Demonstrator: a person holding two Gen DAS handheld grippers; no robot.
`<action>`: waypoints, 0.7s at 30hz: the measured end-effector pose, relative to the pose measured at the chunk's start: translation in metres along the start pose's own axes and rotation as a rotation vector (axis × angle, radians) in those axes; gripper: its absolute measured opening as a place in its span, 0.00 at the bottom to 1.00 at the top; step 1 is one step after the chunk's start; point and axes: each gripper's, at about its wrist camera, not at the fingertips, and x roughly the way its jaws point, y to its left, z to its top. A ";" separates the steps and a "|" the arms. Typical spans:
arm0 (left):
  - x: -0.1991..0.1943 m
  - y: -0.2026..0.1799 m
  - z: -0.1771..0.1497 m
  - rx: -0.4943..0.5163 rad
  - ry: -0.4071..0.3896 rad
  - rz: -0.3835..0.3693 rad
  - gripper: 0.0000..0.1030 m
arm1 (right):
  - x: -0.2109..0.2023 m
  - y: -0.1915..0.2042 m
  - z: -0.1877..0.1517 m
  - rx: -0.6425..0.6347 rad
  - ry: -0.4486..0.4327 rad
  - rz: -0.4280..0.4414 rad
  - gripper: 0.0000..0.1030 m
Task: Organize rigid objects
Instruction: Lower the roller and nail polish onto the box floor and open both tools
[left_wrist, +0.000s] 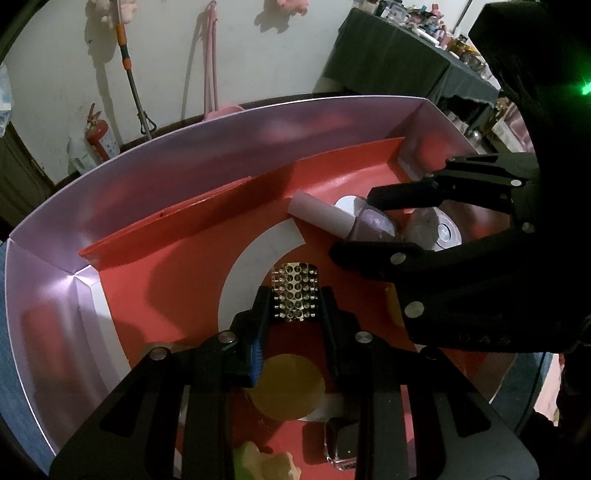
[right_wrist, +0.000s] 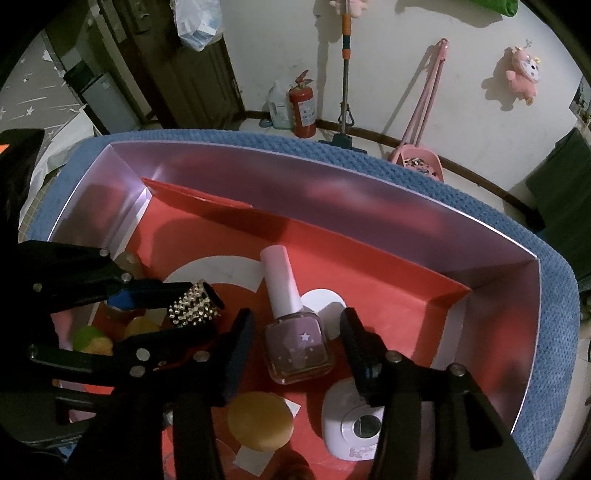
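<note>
A lilac-walled box with a red floor holds the objects; it also shows in the right wrist view. My left gripper is shut on a gold studded cuff, held over the box floor; the cuff also shows in the right wrist view. My right gripper is open, its jaws on either side of a pink nail polish bottle lying on the floor. That bottle and the right gripper also show in the left wrist view.
A white round gadget, a tan disc, a dark polish bottle and a yellow-green toy lie in the box. The box stands on a blue mat. A red flap leans along the far wall.
</note>
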 end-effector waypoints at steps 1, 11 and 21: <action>0.000 0.000 0.000 0.000 0.001 0.000 0.24 | 0.000 0.001 0.000 -0.001 0.000 -0.005 0.55; -0.007 0.003 -0.001 -0.018 -0.024 0.005 0.24 | -0.005 0.000 -0.005 0.021 -0.009 -0.026 0.62; -0.036 -0.004 -0.016 -0.003 -0.117 -0.008 0.24 | -0.036 -0.008 -0.011 0.069 -0.074 -0.023 0.64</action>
